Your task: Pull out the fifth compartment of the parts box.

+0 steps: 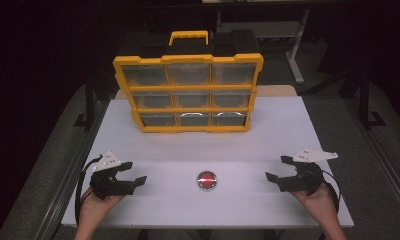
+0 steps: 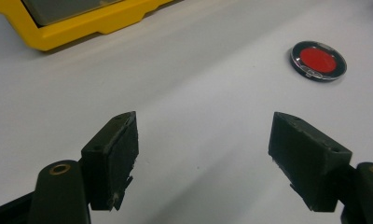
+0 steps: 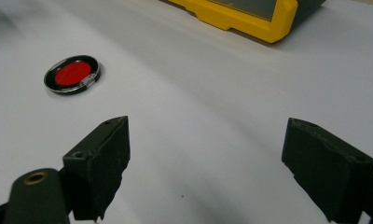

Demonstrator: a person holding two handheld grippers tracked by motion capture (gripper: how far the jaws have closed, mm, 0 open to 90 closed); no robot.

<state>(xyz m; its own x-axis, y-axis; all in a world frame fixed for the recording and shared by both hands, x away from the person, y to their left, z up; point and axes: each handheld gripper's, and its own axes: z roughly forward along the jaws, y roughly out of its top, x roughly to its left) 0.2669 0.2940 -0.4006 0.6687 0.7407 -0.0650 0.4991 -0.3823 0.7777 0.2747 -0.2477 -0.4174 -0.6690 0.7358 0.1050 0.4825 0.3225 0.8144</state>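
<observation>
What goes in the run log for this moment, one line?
left claw: open, empty | right claw: open, empty | red disc: on table between them | yellow drawer organizer: upright behind

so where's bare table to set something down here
Free: the wide strip between the yellow organizer and the red disc, and the gaps between the disc and each gripper, left, right. No part of the table is crowded.

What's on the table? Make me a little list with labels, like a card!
table: white top
big box: yellow organizer with nine clear drawers, standing upright at the far side
small thing: round red compact, flat on the table between the two tongs
left tongs: open, holding nothing, near the left edge
right tongs: open, holding nothing, near the right edge
touching: nothing touches the compact
</observation>
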